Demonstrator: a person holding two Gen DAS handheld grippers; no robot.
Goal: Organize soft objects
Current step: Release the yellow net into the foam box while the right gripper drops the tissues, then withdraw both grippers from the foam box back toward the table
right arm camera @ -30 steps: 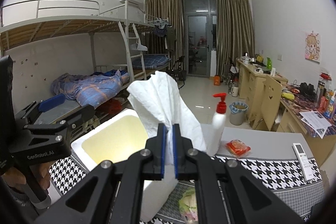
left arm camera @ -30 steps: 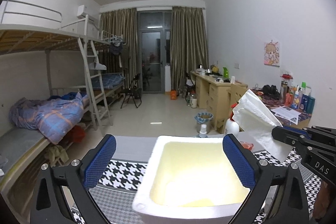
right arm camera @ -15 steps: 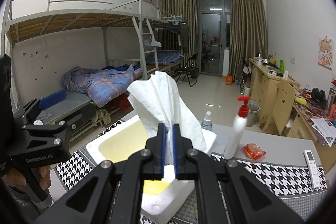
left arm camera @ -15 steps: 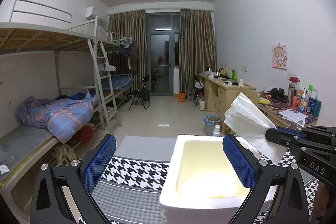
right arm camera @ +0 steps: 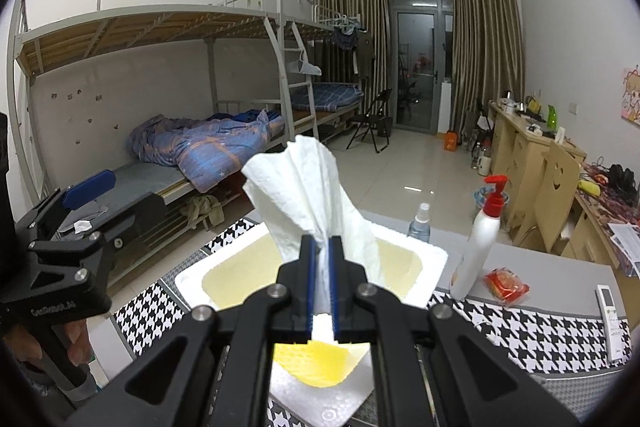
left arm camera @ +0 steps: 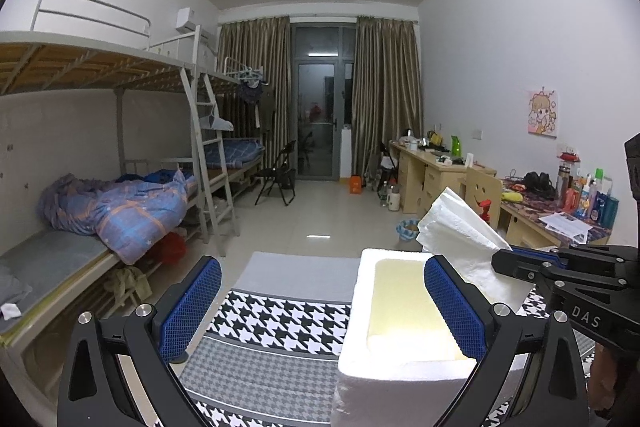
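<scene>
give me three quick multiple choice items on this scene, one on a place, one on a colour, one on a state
1. Where is the foam box?
A. on the houndstooth table cover
B. on the bunk bed
C. on the floor

2. What colour is the pump bottle's top?
A. green
B. red
C. black

3. How is the right claw?
A. wide open
B. shut on the pump bottle
C. shut on the white paper towel

Answers: 1 A, patterned cover lies under the box. 2 B, the pump is red. 3 C, the towel is pinched between its pads.
</scene>
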